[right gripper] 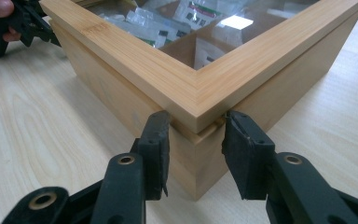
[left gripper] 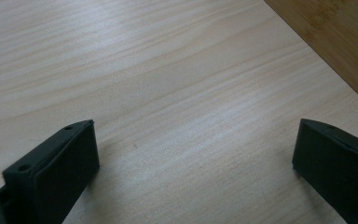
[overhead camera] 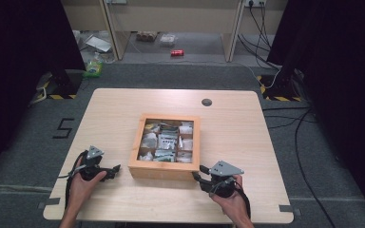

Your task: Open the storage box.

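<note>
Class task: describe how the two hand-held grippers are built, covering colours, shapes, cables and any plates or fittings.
The left gripper and right gripper are black, each topped by a grey three-cornered plate with a black cable trailing back. The right's flat, blocky fingers hang on arms with brass-coloured rivets. The forearms are bare, with no sleeves in view.

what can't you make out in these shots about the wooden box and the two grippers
- Packets in the wooden box: too small in the high view, washed by lid glare in the right gripper view; labels unreadable.
- Right gripper: jaws straddle the box corner just under the lid; whether the pads press can't be told.
- Left gripper: jaw bases cut off by the frame edges in the left gripper view.
</note>
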Available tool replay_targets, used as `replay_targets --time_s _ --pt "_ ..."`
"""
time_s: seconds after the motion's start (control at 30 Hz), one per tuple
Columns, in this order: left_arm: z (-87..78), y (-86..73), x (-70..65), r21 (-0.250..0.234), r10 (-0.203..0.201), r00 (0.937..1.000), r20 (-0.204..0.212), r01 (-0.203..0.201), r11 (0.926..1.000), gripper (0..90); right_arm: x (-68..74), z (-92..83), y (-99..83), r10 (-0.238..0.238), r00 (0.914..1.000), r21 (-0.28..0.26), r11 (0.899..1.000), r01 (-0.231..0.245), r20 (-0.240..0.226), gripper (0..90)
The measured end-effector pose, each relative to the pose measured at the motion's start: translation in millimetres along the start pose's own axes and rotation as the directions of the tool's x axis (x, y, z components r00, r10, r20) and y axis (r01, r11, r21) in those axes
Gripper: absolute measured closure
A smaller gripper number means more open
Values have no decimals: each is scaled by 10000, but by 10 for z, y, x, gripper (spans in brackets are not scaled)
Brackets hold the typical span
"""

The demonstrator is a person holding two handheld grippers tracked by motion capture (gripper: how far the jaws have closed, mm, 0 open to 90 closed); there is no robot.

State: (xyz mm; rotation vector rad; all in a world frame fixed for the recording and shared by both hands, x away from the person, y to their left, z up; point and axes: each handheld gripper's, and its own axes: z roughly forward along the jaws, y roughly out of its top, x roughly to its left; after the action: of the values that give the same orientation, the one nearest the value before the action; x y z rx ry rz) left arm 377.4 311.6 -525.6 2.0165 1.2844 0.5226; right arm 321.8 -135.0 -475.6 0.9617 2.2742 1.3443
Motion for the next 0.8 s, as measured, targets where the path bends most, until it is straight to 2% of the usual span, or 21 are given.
replay_targets --time_s 0.07,0.37,0.8 --pt "0 0 0 -4 -2 10000 0 2 10000 0 0 0 21 -97 9999 -94 9999 96 -50 612" --pt "1 0 0 -6 -3 10000 0 3 10000 0 -28 1 115 69 9997 -431 9990 -78 -218 610" --pt "0 0 0 -2 -3 10000 0 3 10000 0 -104 0 308 164 9997 -1036 9945 -179 -158 618"
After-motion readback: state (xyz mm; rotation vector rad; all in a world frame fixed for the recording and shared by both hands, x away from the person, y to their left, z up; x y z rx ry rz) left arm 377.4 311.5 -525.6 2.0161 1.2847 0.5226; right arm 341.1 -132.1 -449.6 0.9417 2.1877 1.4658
